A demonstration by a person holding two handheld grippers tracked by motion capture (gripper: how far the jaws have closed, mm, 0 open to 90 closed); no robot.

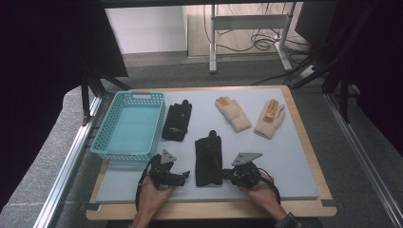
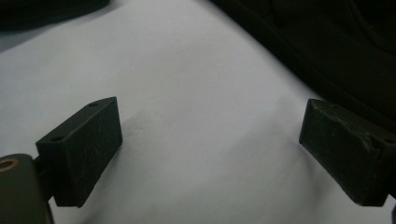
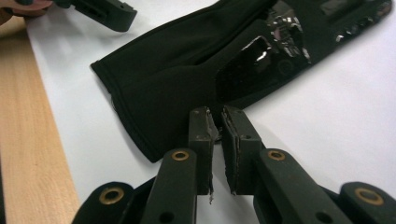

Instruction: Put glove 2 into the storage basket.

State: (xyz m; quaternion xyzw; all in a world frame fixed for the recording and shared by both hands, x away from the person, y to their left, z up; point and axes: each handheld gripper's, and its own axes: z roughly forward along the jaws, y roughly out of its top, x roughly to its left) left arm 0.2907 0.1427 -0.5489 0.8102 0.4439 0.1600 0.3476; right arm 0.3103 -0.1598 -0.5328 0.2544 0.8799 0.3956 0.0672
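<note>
The surface (image 1: 294, 156), a pale mat on a wooden board, is the biggest thing here and carries everything, apparently laid out for sorting gloves into a container. Next in size is 1 turquoise basket (image 1: 129, 124), sitting at the left edge with nothing in it, probably placed there as the drop-off within easy reach of the left hand. Then come 4 gloves: 2 black and 2 beige. The near black glove (image 1: 208, 160) lies flat between the 2 grippers, cuff toward the person, which puts its edge right where a low pinch can catch it; the far black glove (image 1: 177, 120) lies just beside the basket, and the 2 beige gloves (image 1: 250, 117) rest side by side toward the far right, well apart from the hands. The right gripper (image 1: 228, 176) sits low at the near glove's right edge; in the right gripper view its fingers (image 3: 202, 135) are almost together at the cuff hem, seemingly nipping a fold of fabric, though whether cloth is truly caught I cannot tell. The left gripper (image 1: 185, 176) rests on the mat just left of the same glove, its fingers (image 2: 79, 149) spread wide with bare mat between them and nothing held, likely waiting to help.
</note>
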